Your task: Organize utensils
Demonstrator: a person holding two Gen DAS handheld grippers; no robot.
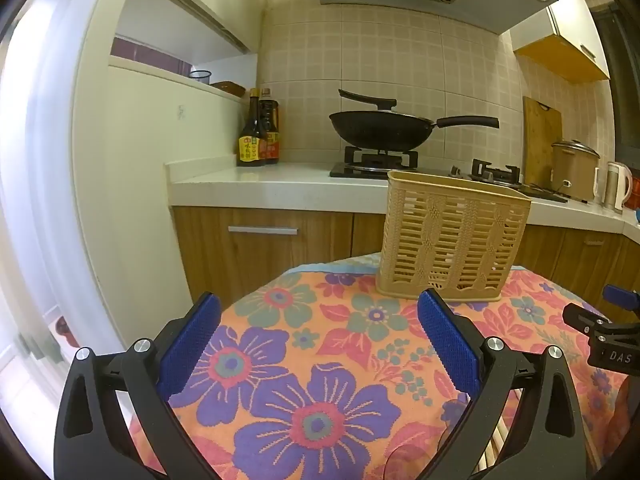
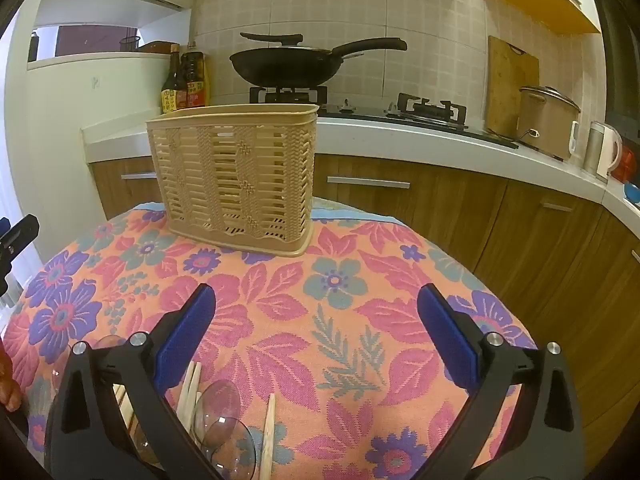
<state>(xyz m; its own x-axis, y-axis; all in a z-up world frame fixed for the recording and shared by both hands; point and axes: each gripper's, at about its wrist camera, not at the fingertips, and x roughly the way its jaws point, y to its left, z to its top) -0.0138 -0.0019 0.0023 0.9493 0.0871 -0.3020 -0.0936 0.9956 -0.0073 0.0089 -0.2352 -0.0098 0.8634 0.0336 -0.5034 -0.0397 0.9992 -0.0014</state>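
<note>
Both claws, left claw point(image 1: 320, 320) and right claw point(image 2: 316, 312), hung released over the flowered cloth point(image 2: 340, 280) on the bench. Beige utensil basket point(image 2: 236, 176) stood upright at the far edge, its contents unreadable; chopsticks point(image 2: 269, 436) and clear spoons point(image 2: 224, 432) lay cut off behind the right claw.

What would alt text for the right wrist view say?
An open right gripper hovers over a floral cloth, with chopsticks and clear spoons below it and a beige basket standing ahead, kitchen counter behind.
</note>
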